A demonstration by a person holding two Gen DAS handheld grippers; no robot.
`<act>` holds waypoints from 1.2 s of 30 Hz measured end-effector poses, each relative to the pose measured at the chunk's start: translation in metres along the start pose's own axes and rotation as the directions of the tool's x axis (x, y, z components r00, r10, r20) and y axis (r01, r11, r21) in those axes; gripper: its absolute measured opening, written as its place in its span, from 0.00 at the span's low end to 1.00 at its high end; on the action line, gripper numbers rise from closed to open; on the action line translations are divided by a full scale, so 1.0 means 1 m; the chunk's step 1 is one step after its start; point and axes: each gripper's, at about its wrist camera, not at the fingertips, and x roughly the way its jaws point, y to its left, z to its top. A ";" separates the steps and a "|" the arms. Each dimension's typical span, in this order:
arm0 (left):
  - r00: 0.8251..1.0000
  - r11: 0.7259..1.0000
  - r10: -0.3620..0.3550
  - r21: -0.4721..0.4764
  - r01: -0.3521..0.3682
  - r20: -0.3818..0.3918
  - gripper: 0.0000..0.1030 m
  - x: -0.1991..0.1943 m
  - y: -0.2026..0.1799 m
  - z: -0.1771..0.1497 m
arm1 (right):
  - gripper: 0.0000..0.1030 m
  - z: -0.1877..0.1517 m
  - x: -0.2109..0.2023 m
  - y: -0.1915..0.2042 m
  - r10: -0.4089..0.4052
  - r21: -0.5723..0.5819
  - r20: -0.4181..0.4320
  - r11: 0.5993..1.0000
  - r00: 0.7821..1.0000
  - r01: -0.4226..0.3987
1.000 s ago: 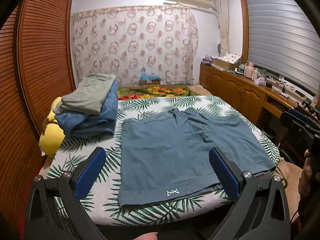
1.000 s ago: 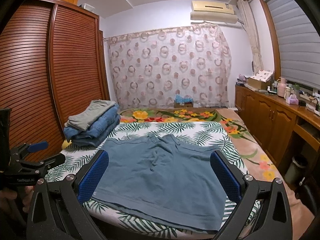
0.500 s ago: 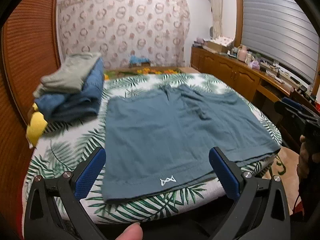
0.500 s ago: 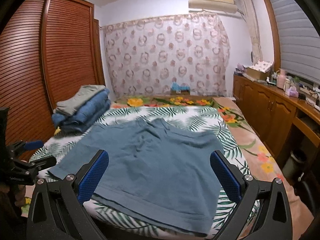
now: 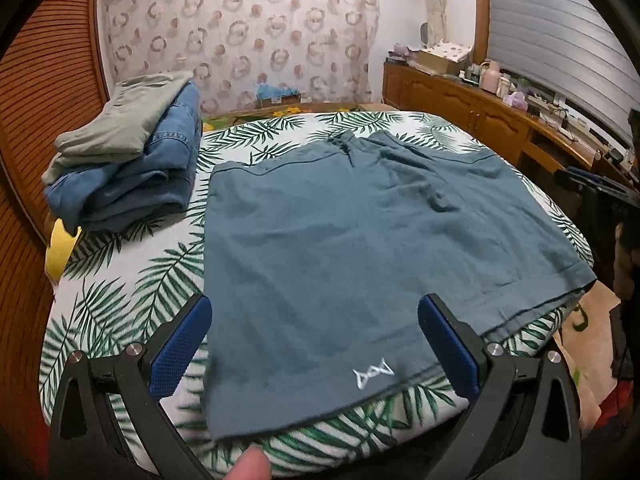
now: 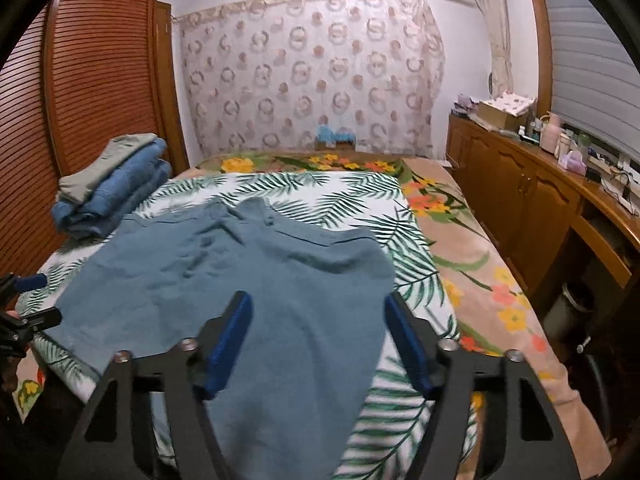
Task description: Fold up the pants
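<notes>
Teal shorts (image 5: 340, 240) lie flat on the leaf-print bed sheet (image 5: 132, 280), waistband at the far end, a white logo (image 5: 374, 372) at the near hem. My left gripper (image 5: 314, 308) hovers open just above that near hem, its blue pads well apart, nothing pinched. In the right wrist view the same shorts (image 6: 240, 272) spread out below my right gripper (image 6: 318, 304). Its jaws are closing over the near leg's cloth, and the pads do not press on it. The left gripper (image 6: 24, 312) shows at the left edge there.
A stack of folded jeans and grey clothes (image 5: 128, 168) sits at the bed's left side, with a yellow item (image 5: 60, 248) beside it. A wooden cabinet (image 5: 480, 120) runs along the right wall, a slatted wardrobe (image 6: 80, 100) on the left. A person's fingertip (image 5: 248, 464) shows at the bottom.
Both grippers have come closer to the shorts, the left one dipping down toward the near hem. The right jaws have narrowed; the left jaws stay wide.
</notes>
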 end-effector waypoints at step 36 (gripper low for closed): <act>0.991 0.999 -0.037 0.024 0.040 -0.125 1.00 0.047 0.015 -0.004 | 0.04 0.079 0.025 -0.009 0.002 0.058 -0.120 0.998 0.993 0.005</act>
